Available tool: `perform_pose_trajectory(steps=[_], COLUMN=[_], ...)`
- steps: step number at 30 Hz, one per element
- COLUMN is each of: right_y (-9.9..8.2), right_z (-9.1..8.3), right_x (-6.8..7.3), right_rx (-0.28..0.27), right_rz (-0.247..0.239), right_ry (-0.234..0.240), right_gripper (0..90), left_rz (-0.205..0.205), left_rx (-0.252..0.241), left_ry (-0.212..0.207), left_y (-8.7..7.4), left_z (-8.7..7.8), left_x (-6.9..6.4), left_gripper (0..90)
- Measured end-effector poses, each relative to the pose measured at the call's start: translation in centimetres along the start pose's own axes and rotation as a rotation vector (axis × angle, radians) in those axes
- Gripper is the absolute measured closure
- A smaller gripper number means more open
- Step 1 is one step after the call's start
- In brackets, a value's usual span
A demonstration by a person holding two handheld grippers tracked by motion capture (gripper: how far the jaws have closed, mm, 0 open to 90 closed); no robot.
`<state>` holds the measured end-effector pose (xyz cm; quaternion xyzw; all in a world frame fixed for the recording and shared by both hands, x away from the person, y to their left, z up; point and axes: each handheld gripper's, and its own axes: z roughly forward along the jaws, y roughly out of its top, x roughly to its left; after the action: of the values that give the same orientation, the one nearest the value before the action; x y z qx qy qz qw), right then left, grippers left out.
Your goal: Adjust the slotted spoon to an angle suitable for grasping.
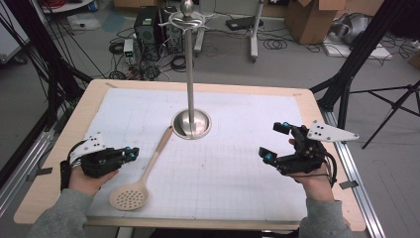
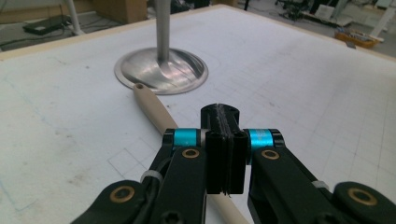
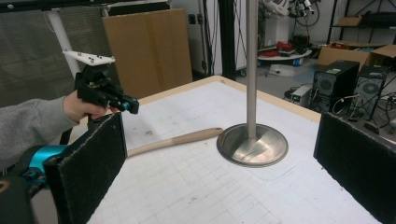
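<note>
On the white gridded table (image 1: 237,168), the left hand-held gripper (image 1: 133,153) is clenched empty above the spoon handle (image 1: 159,149); the right hand-held gripper (image 1: 276,142) gapes wide.

Even, diffuse light falls from overhead, bright on the pale worktop (image 1: 233,163) and dimmer on the floor behind it. Shadows are soft and short. The steel stand (image 1: 190,121) carries streaky glare on its base, strongest in the left gripper view. The high view is slightly soft and grainy. In the gripper views, the near black pads (image 3: 88,163) blur, the background is soft, and straight edges bow toward the corners.
</note>
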<state>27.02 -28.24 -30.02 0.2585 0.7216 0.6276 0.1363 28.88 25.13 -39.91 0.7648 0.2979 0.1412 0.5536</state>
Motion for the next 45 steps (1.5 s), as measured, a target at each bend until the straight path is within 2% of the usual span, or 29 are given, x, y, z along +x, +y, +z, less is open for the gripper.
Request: perform_pose_trajectory(steps=[2,7,9,17,21,28,36,41,45], right_y=[0.0,0.0,0.0,-0.2,-0.2,-0.4,-0.4,-0.4,-0.5], right_z=[0.1,0.3,0.3,0.4,0.4,0.4,0.1,0.0,0.2], right_x=[0.0,0.2,0.3,0.3,0.5,0.6,0.5,0.6,0.6], right_rx=[0.002,0.007,0.013,0.022,0.029,0.035,0.029,0.032,0.037], right_rz=[-0.007,-0.012,-0.010,-0.011,-0.012,-0.014,-0.014,-0.011,-0.016], right_ry=[0.005,0.012,0.019,0.020,0.021,0.023,0.019,0.018,0.019], right_gripper=[1.2,1.2,1.2,1.2,1.2,1.2,1.2,1.2,1.2], left_rz=[0.020,0.029,0.045,0.054,0.075,0.075,0.089,0.098,0.133], left_rx=[0.038,0.070,0.092,0.152,0.185,0.217,0.287,0.294,0.300], left_ry=[-0.017,-0.040,-0.053,-0.076,-0.071,-0.077,-0.083,-0.091,-0.091], left_y=[-0.4,-0.8,-1.1,-1.6,-1.8,-2.0,-2.5,-2.6,-2.7], left_z=[0.5,1.2,1.8,2.9,3.5,4.0,4.7,4.9,5.1], left_x=[-0.1,-0.3,-0.5,-0.7,-0.8,-0.9,-0.9,-1.0,-1.1], left_gripper=[89.1,89.2,89.2,89.2,89.2,89.2,89.2,89.2,89.4])
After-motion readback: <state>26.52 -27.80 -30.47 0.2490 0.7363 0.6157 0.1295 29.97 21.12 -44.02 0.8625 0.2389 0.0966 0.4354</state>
